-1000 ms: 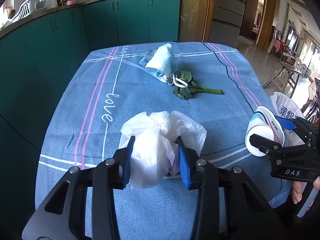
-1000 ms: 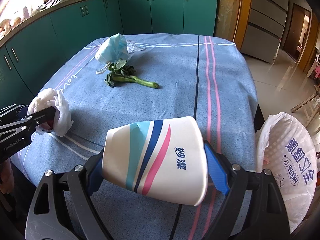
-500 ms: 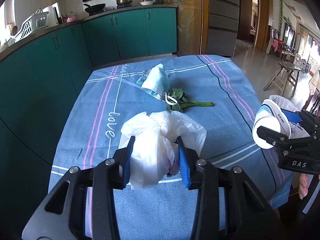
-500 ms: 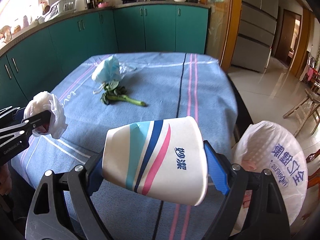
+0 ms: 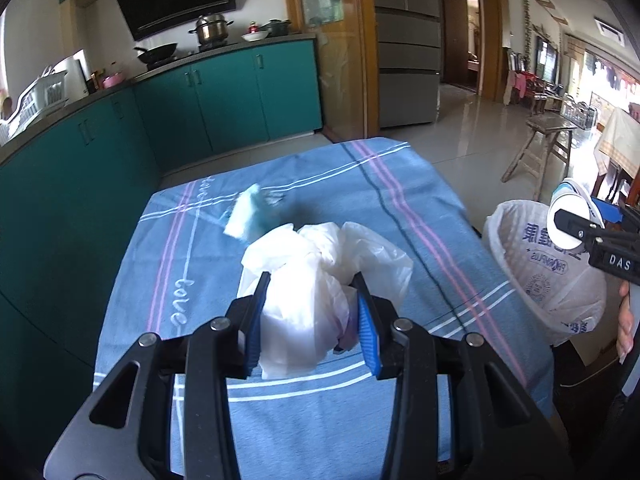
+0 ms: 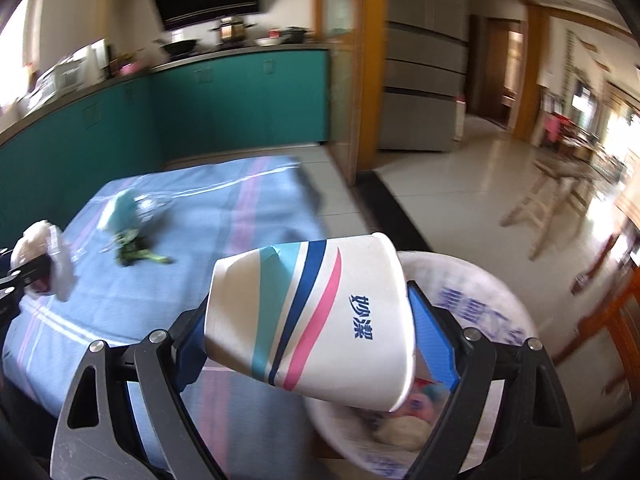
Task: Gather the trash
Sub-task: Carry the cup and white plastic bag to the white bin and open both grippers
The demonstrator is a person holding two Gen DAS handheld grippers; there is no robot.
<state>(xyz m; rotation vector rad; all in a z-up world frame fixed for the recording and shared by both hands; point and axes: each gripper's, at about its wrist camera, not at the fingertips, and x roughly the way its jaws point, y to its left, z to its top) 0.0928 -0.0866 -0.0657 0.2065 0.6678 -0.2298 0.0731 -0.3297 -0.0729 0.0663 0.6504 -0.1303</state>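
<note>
Risk first: paper cup [image 6: 320, 304] hangs above the near rim of the lined trash bin [image 6: 480, 304], not squarely over its mouth. Released here, likely to clip the rim, roll off and end on the floor. Light and hollow, so apt to bounce rather than drop dead. Held end to end as well, so any slackening of the pinch may let it swivel out early.

Right hand-held gripper [image 6: 312, 326] spread wide yet clamped on the cup, one pad at the base, the other at the rim. Left hand-held gripper [image 5: 312, 292] nearly closed, pinching a crumpled white plastic bag [image 5: 320, 272] above the blue desk [image 5: 280, 420], well short of the bin. Flimsy film, prone to cling to a pad or drift wide when dropped from off to the side.

Cup lies on its side, long axis running across the jaws, left to right in the right wrist view. Wide mouth to the right and tipped slightly down toward the bin; narrow base to the left, toward the desk.

Face mask [image 5: 248, 216] and green stalk [image 6: 136, 248] left on the desk, far side.
</note>
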